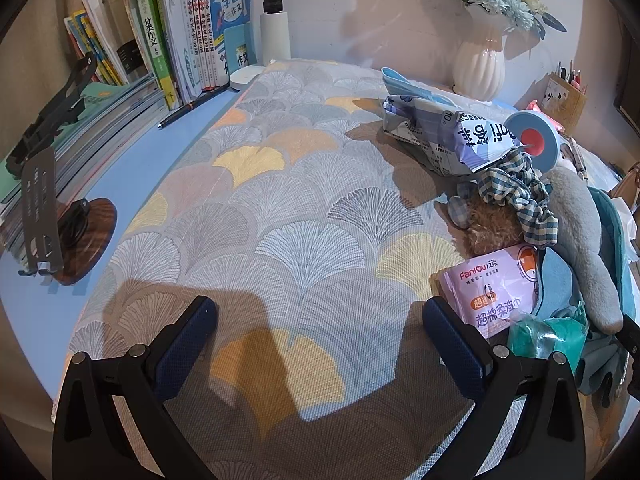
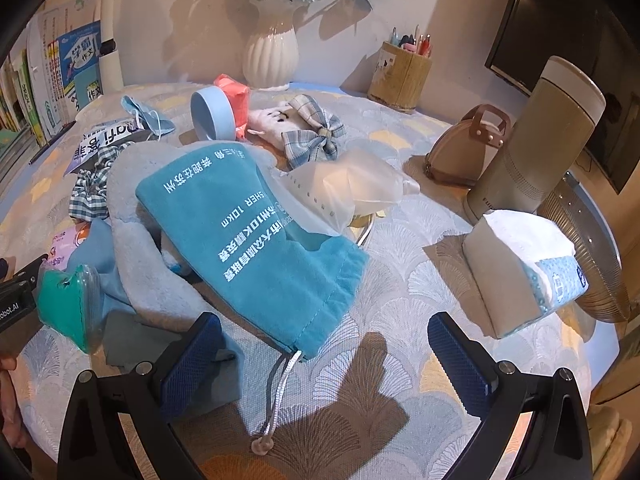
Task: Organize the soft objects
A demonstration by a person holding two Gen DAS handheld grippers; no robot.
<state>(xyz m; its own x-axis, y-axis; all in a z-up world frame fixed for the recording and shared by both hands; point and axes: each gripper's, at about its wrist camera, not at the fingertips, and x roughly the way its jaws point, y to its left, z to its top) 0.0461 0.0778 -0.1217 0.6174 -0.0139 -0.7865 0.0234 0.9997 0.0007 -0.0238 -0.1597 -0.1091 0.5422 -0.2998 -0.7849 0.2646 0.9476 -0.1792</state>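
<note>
A heap of soft things lies on the patterned cloth. In the right wrist view a teal drawstring bag tops a grey plush towel, with a checked scrunchie, a green packet, a plaid bow and a tissue pack around it. My right gripper is open just before the bag's cord end. My left gripper is open over bare cloth, left of the pink wipes pack, brown plush toy and purple tissue bag.
Books and a phone stand line the left edge. At the back stand a white vase, a pen holder, a small handbag and a beige flask. A blue round dish lies on its side.
</note>
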